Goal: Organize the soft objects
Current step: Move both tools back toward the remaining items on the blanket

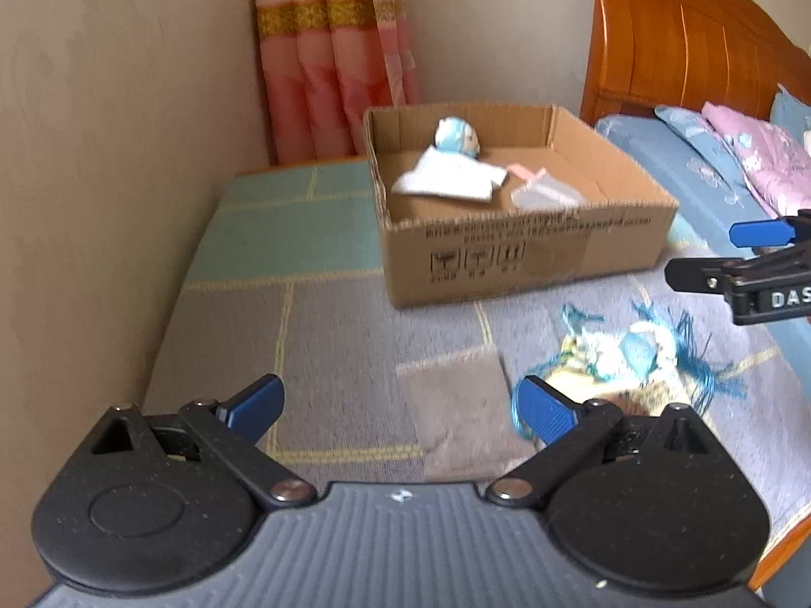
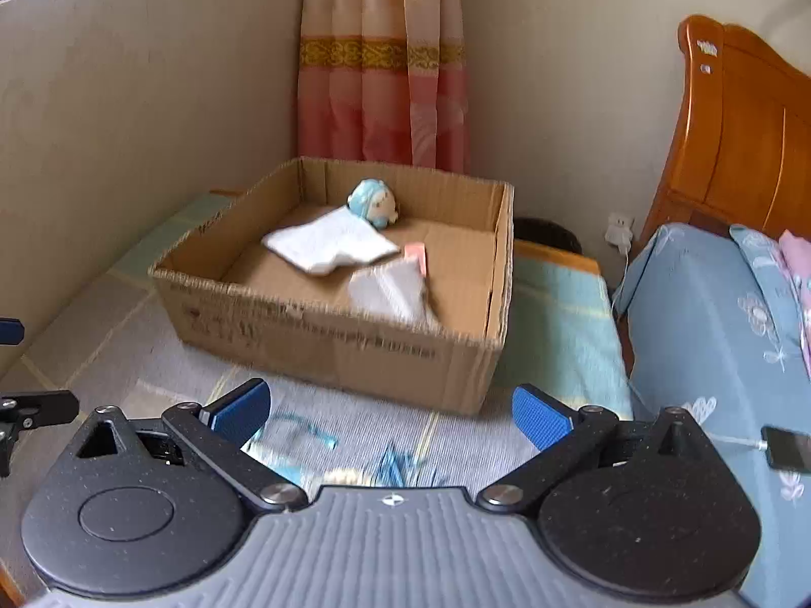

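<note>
The cardboard box (image 1: 517,248) sits on a checked mat (image 1: 324,314) beside the wall, and everything else is placed from it. Inside the box, toward its far wall, rests a small blue-and-white plush toy (image 2: 372,207); in front of the toy lies a white cloth (image 2: 329,245), and just beside that cloth, nearer the front wall, a clear plastic bag (image 2: 393,289) with a pink strip. Outside the box, on the mat just in front of its near wall, lies a tangled soft item with blue tassels (image 1: 638,349). The left claw (image 1: 400,408) hangs over the mat short of the box, its jaws spread wide with nothing between them. The right claw (image 2: 390,413) is likewise fully spread and empty, above the tasselled item. A blue bed (image 2: 709,314) stands to the right of the box.
</note>
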Motion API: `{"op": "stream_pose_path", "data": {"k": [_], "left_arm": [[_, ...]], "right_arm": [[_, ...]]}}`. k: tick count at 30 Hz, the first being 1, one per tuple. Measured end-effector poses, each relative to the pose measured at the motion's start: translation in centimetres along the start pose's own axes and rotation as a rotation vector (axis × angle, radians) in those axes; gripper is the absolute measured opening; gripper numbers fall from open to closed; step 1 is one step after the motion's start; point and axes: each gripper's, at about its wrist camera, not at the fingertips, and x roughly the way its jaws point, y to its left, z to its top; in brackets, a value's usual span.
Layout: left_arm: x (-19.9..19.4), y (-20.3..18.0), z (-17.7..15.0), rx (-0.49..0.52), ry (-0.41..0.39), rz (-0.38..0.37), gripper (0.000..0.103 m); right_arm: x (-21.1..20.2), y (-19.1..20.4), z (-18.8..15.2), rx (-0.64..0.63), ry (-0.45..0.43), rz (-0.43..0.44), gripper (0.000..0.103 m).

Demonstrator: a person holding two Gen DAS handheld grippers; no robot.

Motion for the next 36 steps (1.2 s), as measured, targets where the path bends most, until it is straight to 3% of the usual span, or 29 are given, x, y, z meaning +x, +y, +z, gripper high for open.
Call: {"op": "stream_pose_path", "data": {"k": [5,21,27,31,36], "left_arm": [[0.7,0.0,-0.9,0.004,0.027,-0.005,0.099],[1.4,0.7,-2.2,-0.002,0.055,-0.035,0.099],[1.4,1.8,-2.4,-0.029,0.055,-0.019,0.099],[1.4,2.1,-2.4,-0.040,0.056,-0.015,0.099],[1.5,2.1,-2.7,-0.042,0.062,-0.015,0.099]], "right_arm": [[-0.7,1.0,-1.7,-0.006,0.020,0.040,0.103],[-3.5,7.0,-4.2,-0.217,0.004,0.146,0.103],[-4.1,9.1,-5.4,-0.311,0.016,0.215,0.096],[-3.8,10.3,-5.8,-0.353,0.031,0.277,0.095],[-1.5,11.2,-6.3,-0.368,0.078,0.278,0.094]]}}
